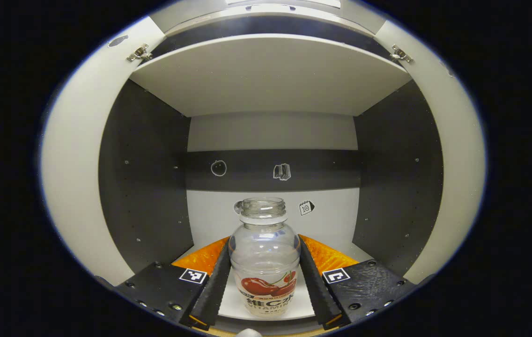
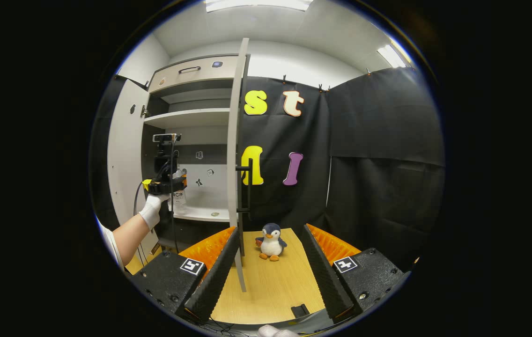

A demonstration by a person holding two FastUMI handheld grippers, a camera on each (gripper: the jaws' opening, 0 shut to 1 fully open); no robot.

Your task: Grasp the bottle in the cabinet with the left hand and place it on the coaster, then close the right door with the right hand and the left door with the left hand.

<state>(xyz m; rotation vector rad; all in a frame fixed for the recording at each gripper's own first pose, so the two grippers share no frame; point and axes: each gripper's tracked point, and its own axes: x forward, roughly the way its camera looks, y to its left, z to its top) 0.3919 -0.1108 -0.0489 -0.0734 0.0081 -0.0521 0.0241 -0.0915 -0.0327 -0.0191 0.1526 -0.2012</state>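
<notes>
— Inside the cabinet, on its lower shelf near the front edge, your bottle stands upright between the fingers of your left gripper. How far along are you?

— Barely started, I'd judge. The fingers flank the bottle closely, but I cannot tell whether they press on it. Placing it on the coaster is left, and so is closing both doors.

— And from the right gripper view?

— Your right gripper is spread wide and holds nothing, above the table. The right door stands open edge-on, just past its fingers. A toy penguin sits near the table's far edge.
</notes>
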